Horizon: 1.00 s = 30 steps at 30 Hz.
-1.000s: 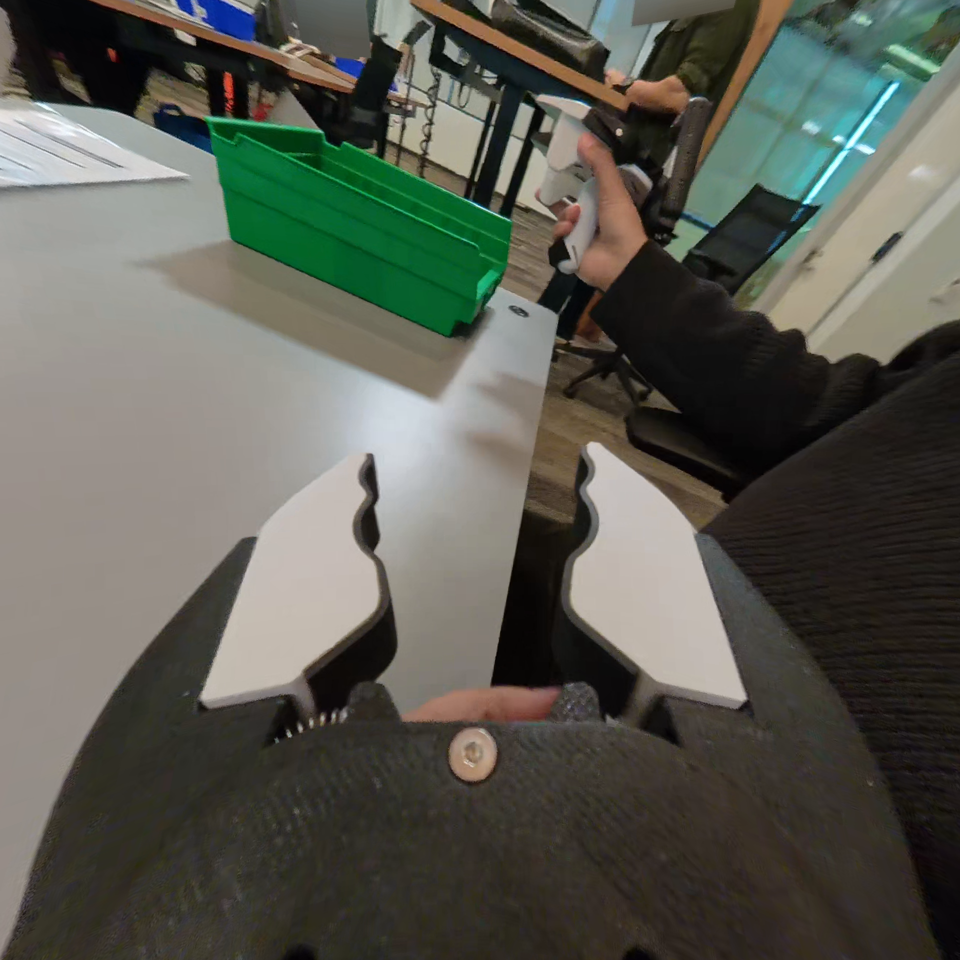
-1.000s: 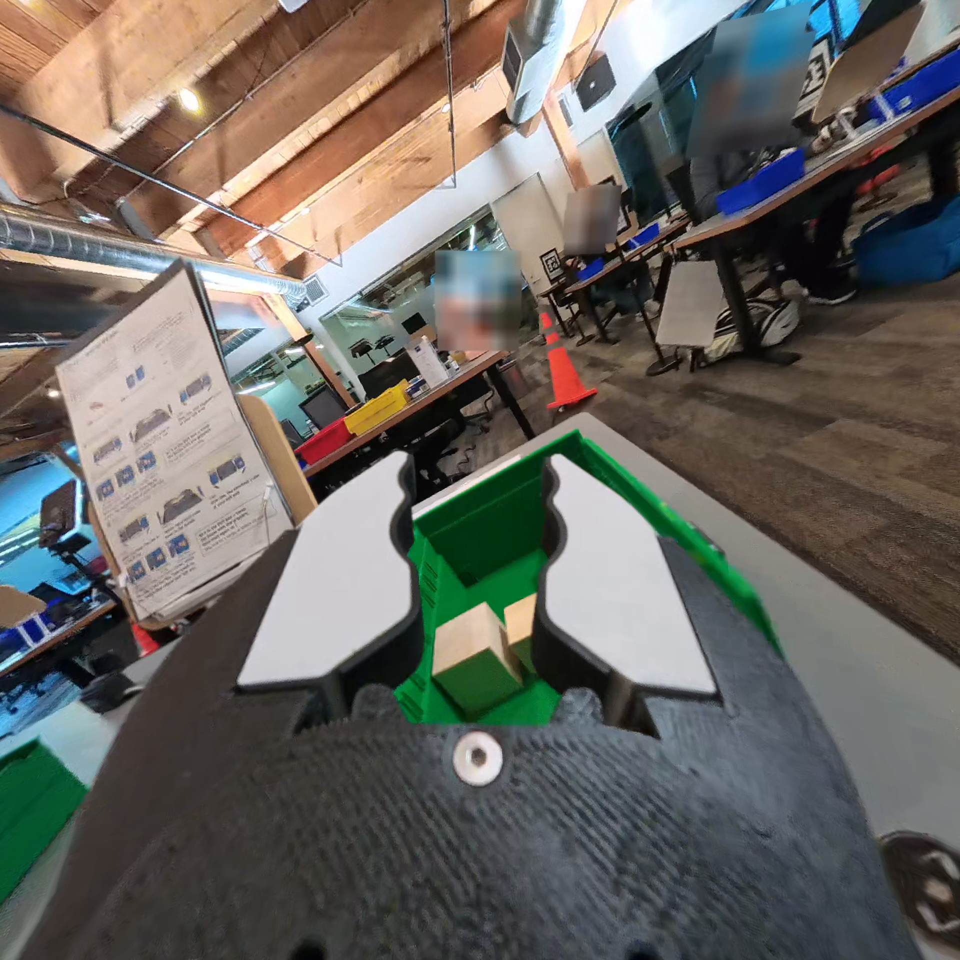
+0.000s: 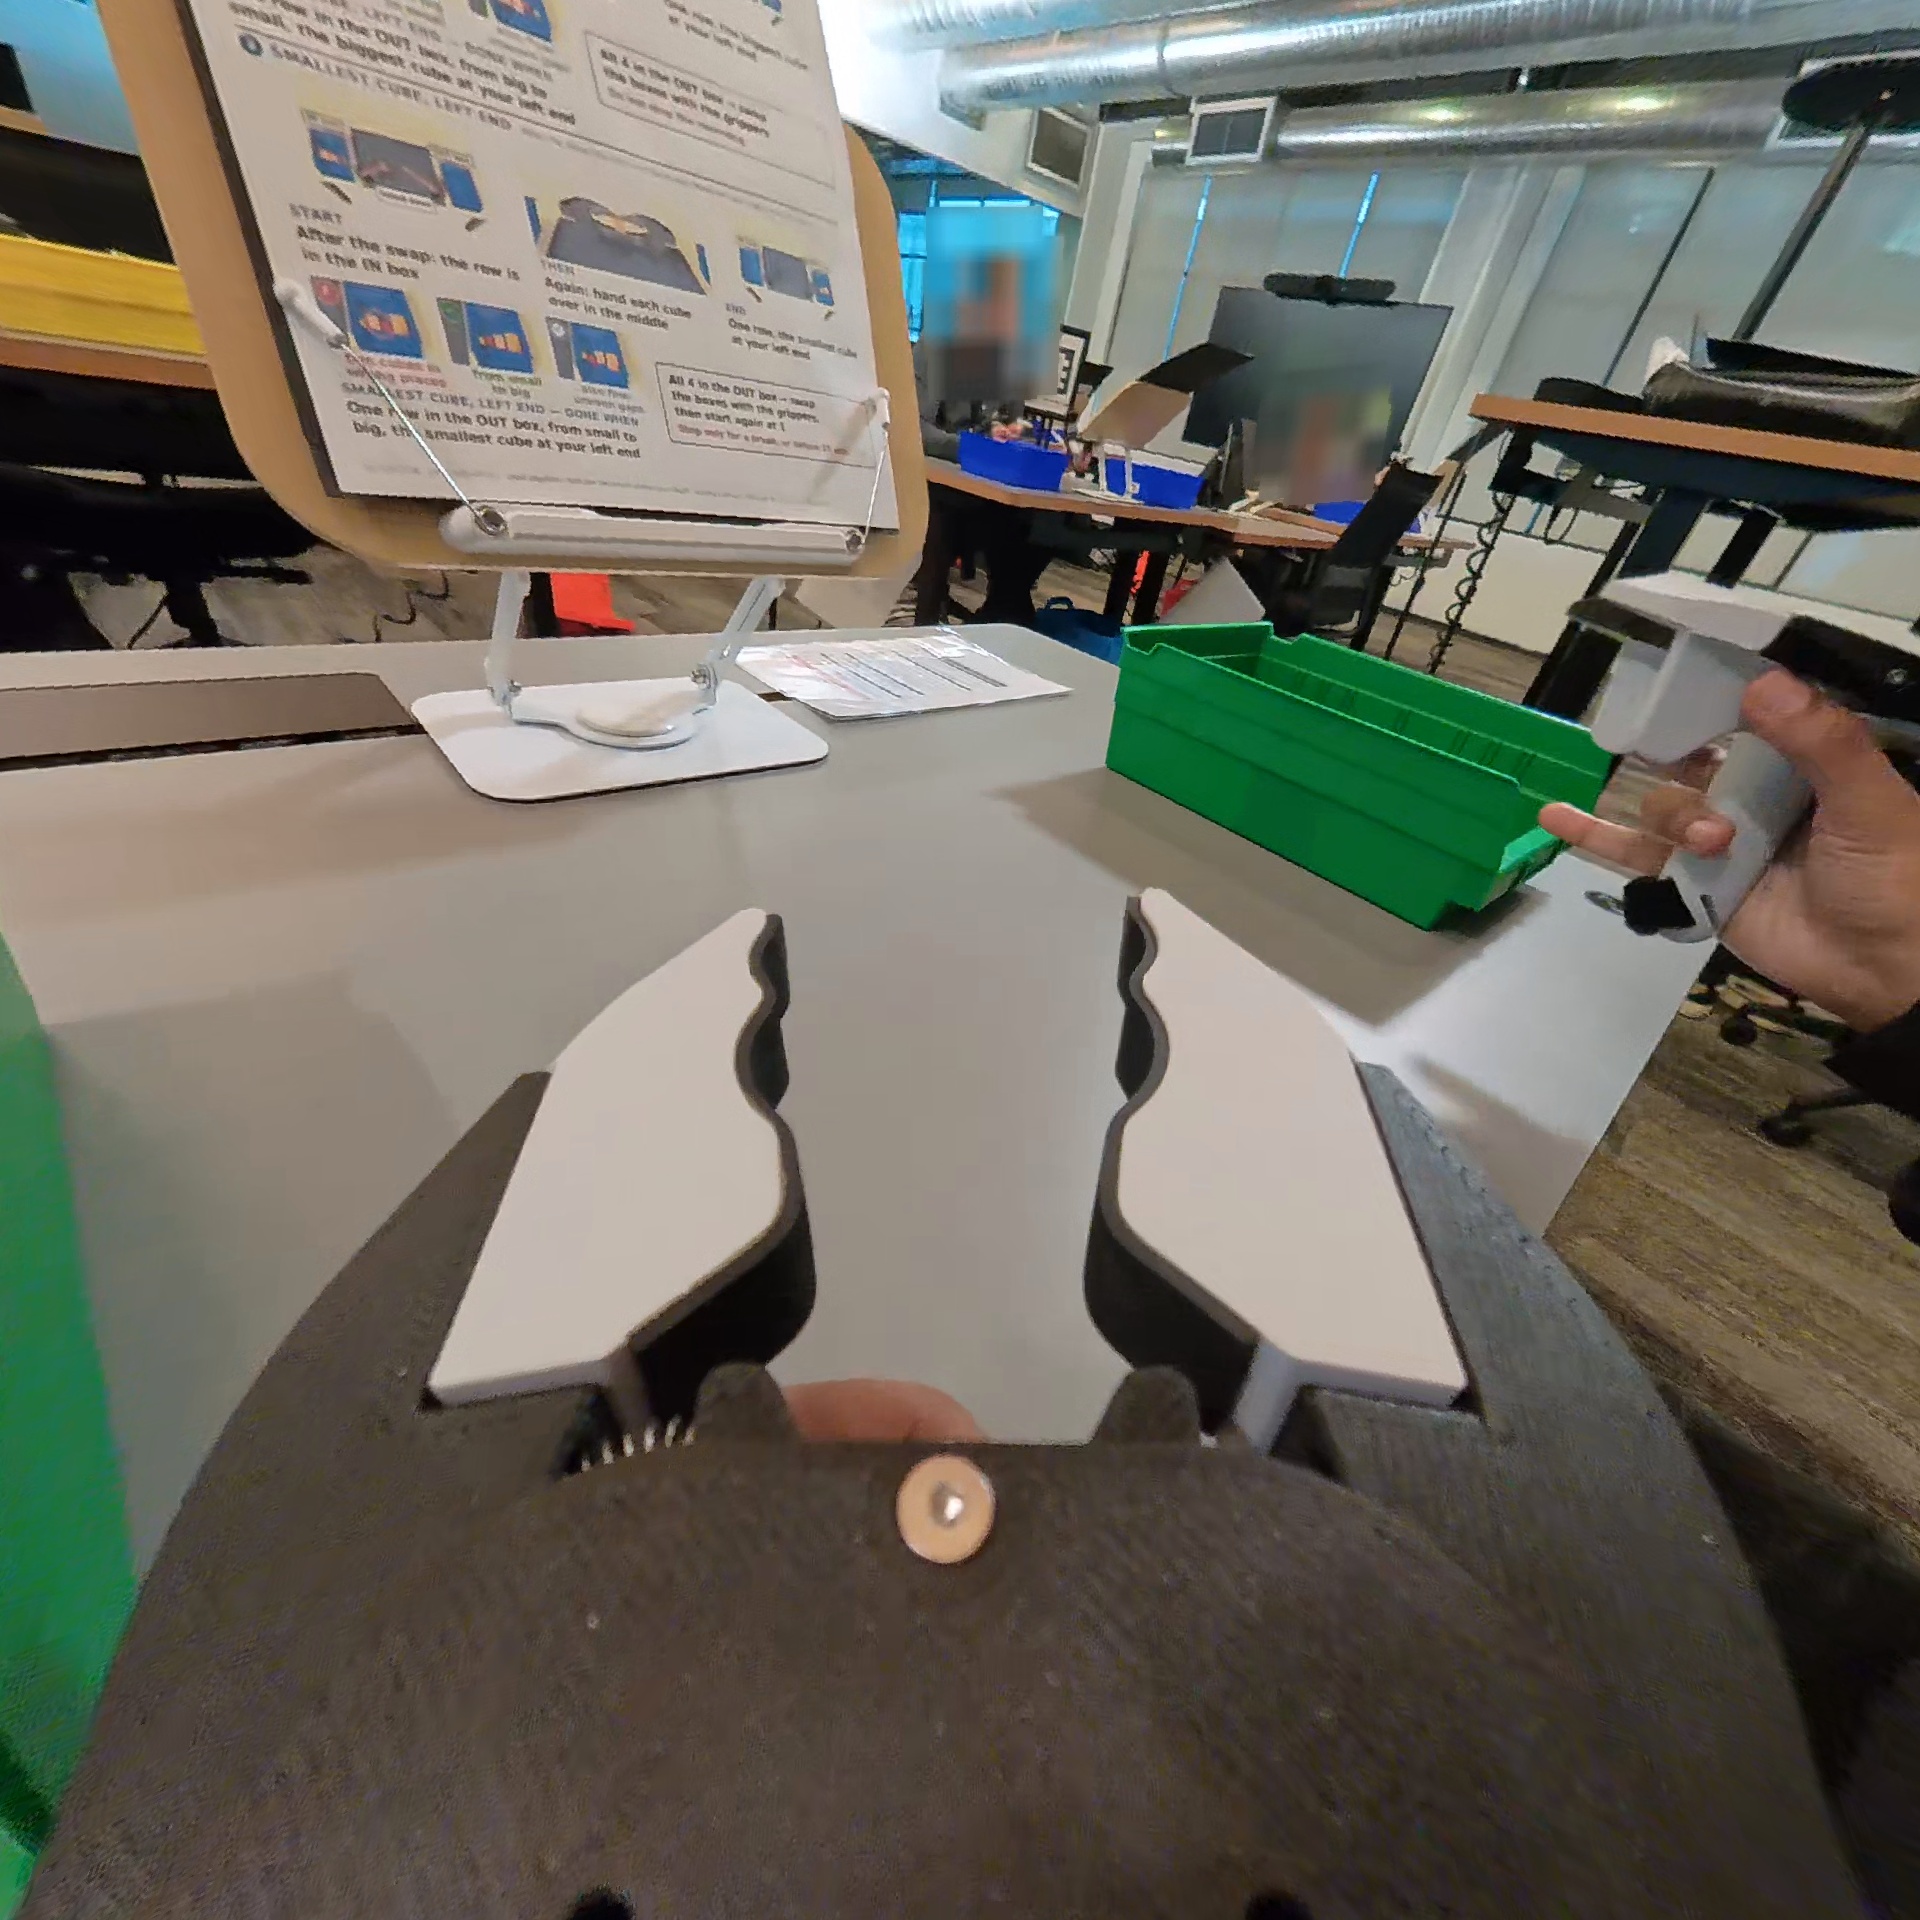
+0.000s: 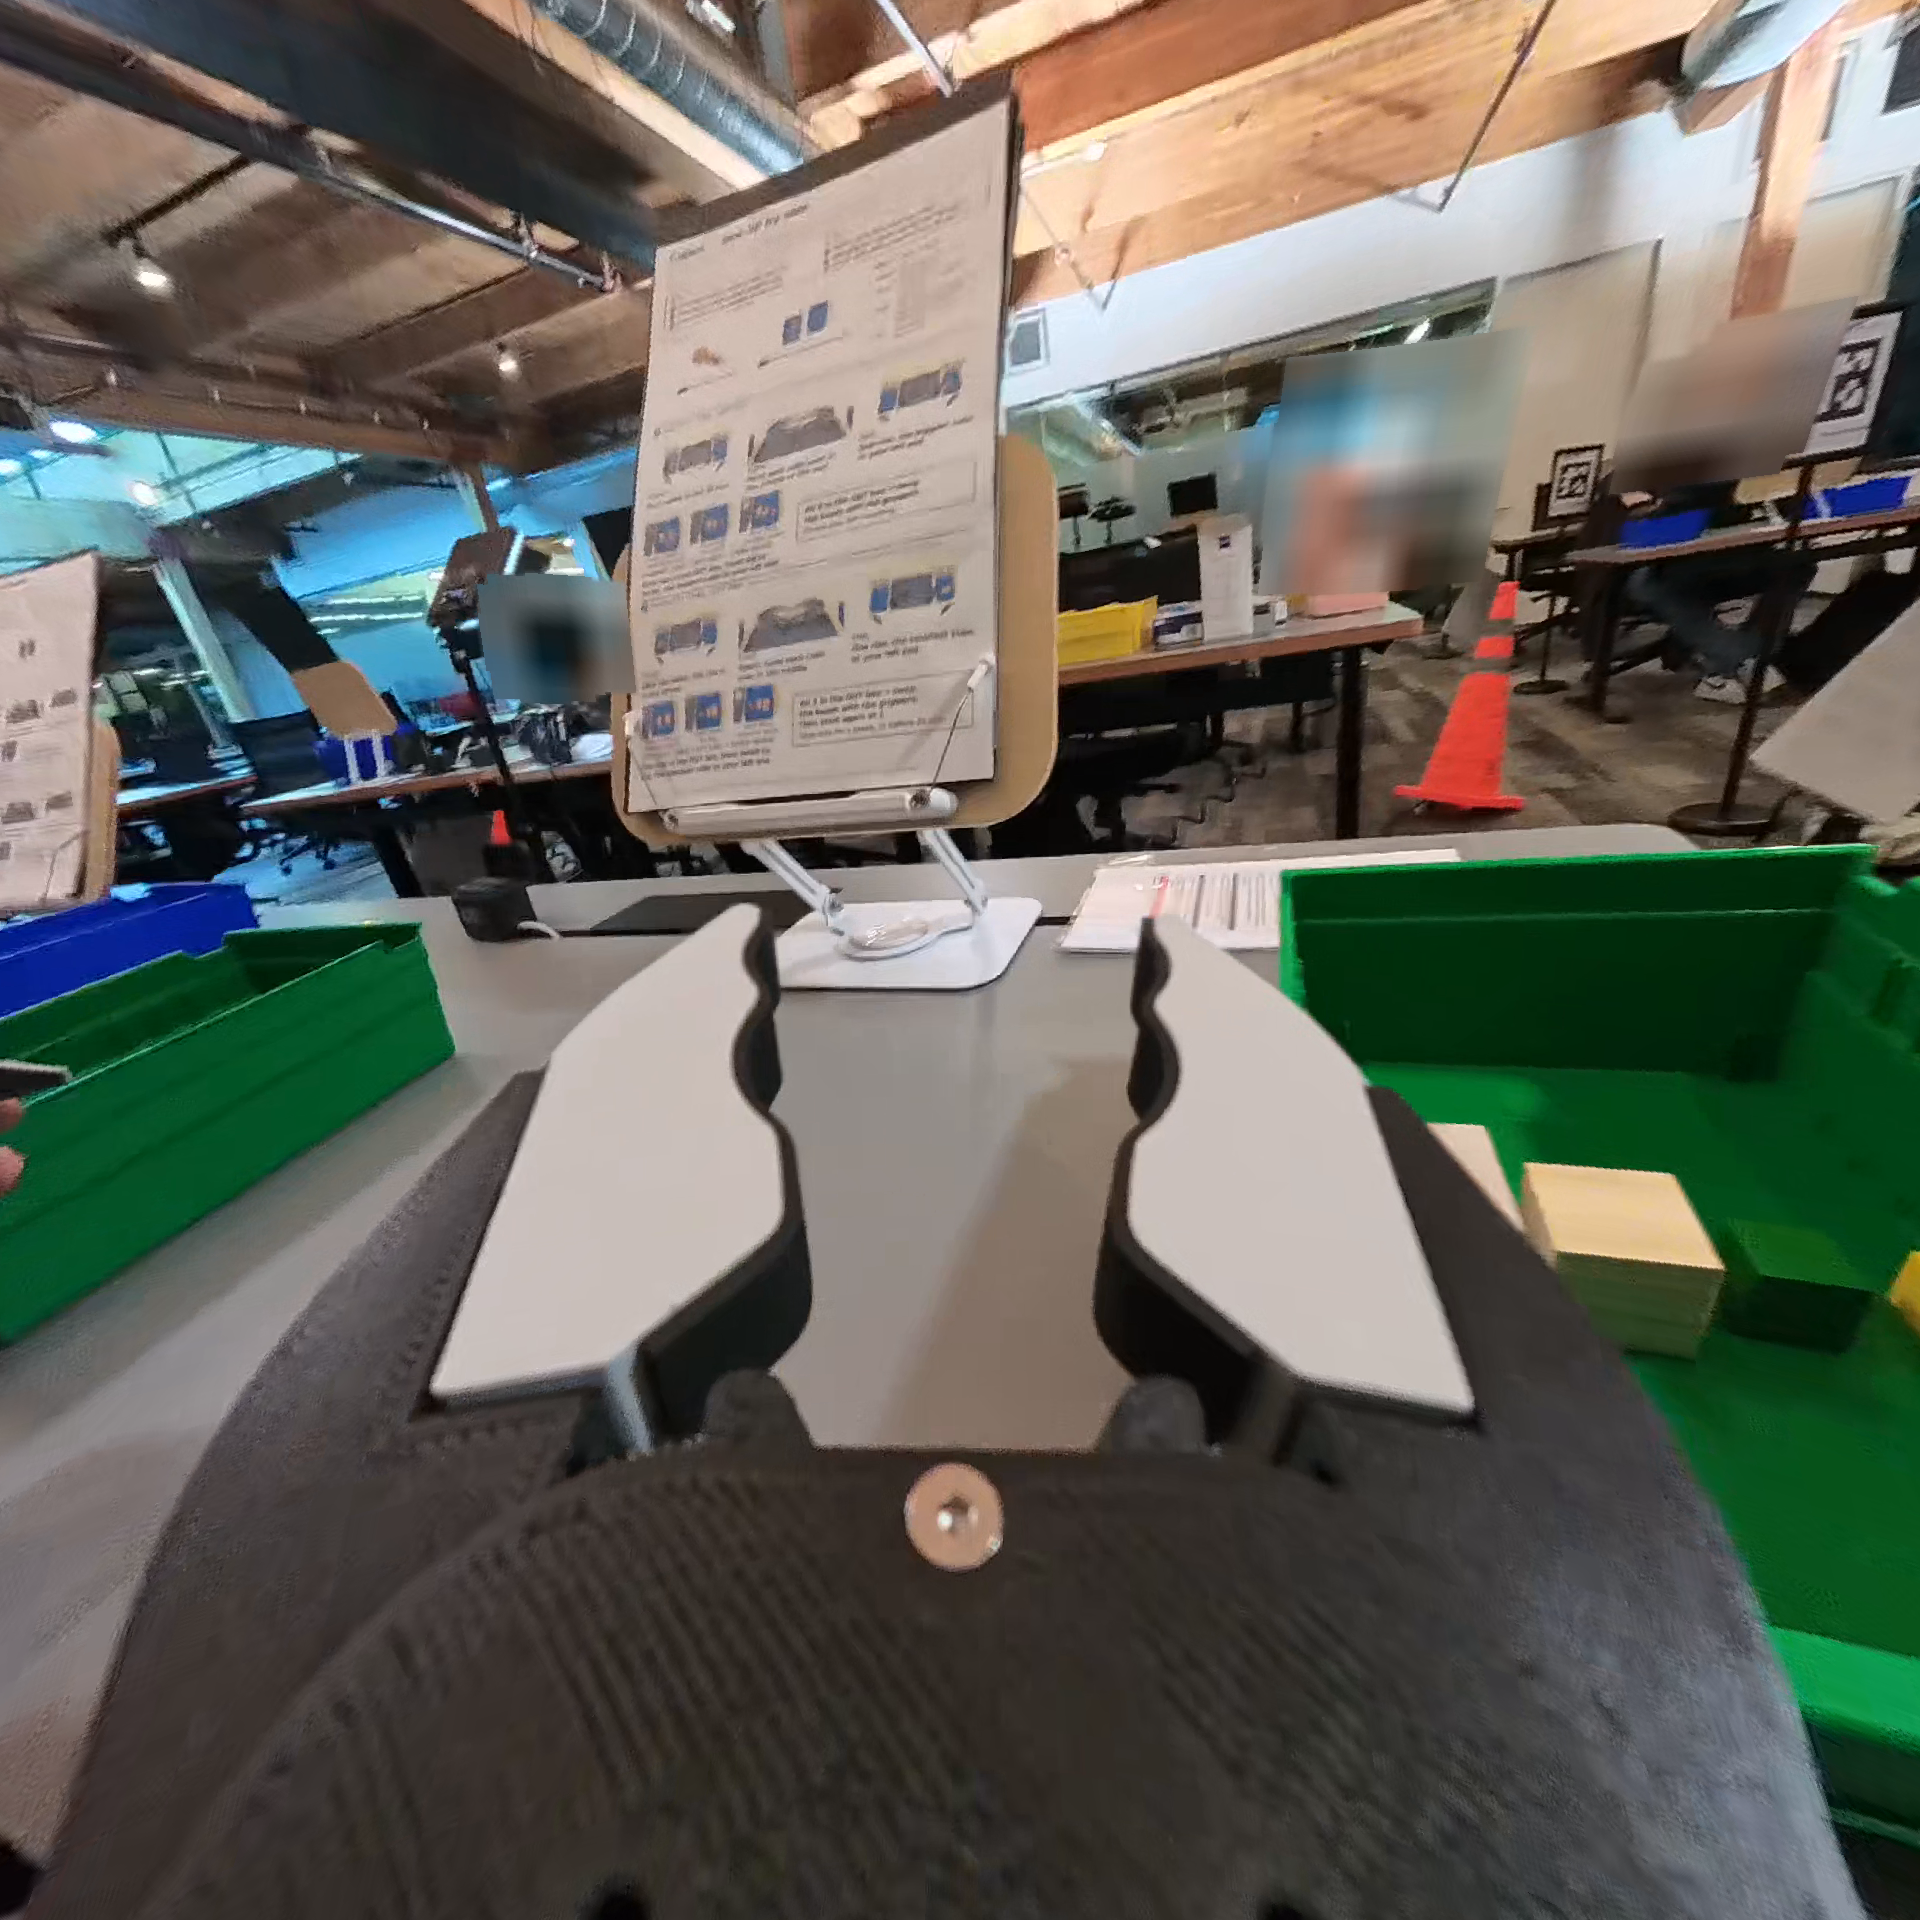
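Observation:
My left gripper [image 3: 953, 914] is open and empty, low over the grey table [image 3: 623, 935], facing an instruction sheet on a stand [image 3: 540, 260]. A green bin [image 3: 1351, 769] sits at the table's right end; a hand holds the right gripper's handle [image 3: 1704, 727] beside it. My right gripper [image 4: 951, 925] is open and empty over the table, just left of that green bin [image 4: 1558, 966]. In the bin lie a pale wooden cube [image 4: 1621, 1257], a dark green block [image 4: 1787, 1299] and a yellow piece [image 4: 1907, 1288] at the frame edge. A second green bin [image 4: 208, 1091] sits at the left.
The sheet's stand [image 4: 904, 940] has a white base at the table's back middle. A printed paper [image 3: 904, 675] lies next to it. A blue bin [image 4: 125, 925] is behind the left green bin. An orange cone [image 4: 1470, 727], desks and chairs fill the room beyond.
Both grippers have swung left to face the sheet stand. The right gripper has come out from over the green bin's cubes and is now beside the bin. Both stay open.

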Motion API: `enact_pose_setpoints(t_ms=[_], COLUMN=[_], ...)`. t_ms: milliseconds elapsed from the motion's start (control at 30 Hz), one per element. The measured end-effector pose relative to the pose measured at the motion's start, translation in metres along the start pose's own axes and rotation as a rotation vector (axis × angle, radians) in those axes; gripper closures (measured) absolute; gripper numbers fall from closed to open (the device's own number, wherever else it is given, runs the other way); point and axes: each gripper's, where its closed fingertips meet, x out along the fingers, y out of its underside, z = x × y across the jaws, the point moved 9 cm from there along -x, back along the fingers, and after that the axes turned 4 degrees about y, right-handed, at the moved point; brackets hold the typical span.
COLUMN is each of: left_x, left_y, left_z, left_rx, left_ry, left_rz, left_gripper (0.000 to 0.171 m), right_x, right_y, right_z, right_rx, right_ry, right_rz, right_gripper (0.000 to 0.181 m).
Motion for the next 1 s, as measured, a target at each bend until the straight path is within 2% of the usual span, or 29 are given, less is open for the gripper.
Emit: enact_pose_setpoints(t_ms=[100, 200, 300, 367, 433, 533, 567, 600, 667, 733, 800, 900, 1000], left_x=[-0.003, -0.003, 0.002, 0.005, 0.006, 0.006, 0.006, 0.006, 0.006, 0.005, 0.003, 0.000, 0.001], left_y=[-0.002, -0.002, 0.001, 0.002, 0.003, 0.004, 0.004, 0.004, 0.005, 0.006, 0.006, 0.004, 0.004], left_z=[-0.001, 0.000, 0.003, 0.005, 0.006, 0.005, 0.004, 0.003, 0.004, 0.007, 0.010, 0.013, 0.013], left_rx=[-0.008, -0.033, -0.050, -0.046, -0.041, -0.047, -0.054, -0.061, -0.066, -0.056, -0.031, -0.003, 0.017], left_ry=[-0.008, 0.002, 0.006, 0.002, -0.007, -0.006, -0.002, -0.001, -0.018, -0.068, -0.106, -0.155, -0.154], left_rz=[-0.025, -0.028, -0.013, 0.001, 0.013, 0.017, 0.020, 0.024, 0.037, 0.062, 0.055, 0.041, 0.034], left_gripper=[0.110, 0.110, 0.110, 0.110, 0.110, 0.113, 0.115, 0.116, 0.119, 0.124, 0.130, 0.139, 0.142], right_x=[-0.005, -0.007, -0.002, 0.001, 0.003, 0.001, 0.000, -0.002, -0.003, -0.005, -0.006, -0.008, -0.009], right_y=[-0.003, -0.008, -0.005, 0.000, 0.003, 0.003, 0.002, 0.002, 0.002, 0.002, 0.002, -0.002, -0.005], right_z=[-0.009, -0.010, -0.010, -0.013, -0.018, -0.026, -0.028, -0.030, -0.031, -0.036, -0.038, -0.032, -0.028], right_rx=[-0.046, -0.123, -0.191, -0.229, -0.253, -0.206, -0.172, -0.143, -0.110, -0.109, -0.184, -0.241, -0.343], right_ry=[0.089, 0.150, 0.240, 0.332, 0.389, 0.479, 0.490, 0.491, 0.453, 0.532, 0.596, 0.613, 0.659], right_rz=[-0.029, -0.066, -0.020, 0.009, 0.040, 0.076, 0.099, 0.115, 0.143, 0.153, 0.134, 0.083, 0.097], right_gripper=[0.100, 0.098, 0.098, 0.118, 0.112, 0.116, 0.123, 0.133, 0.180, 0.181, 0.181, 0.181, 0.181])
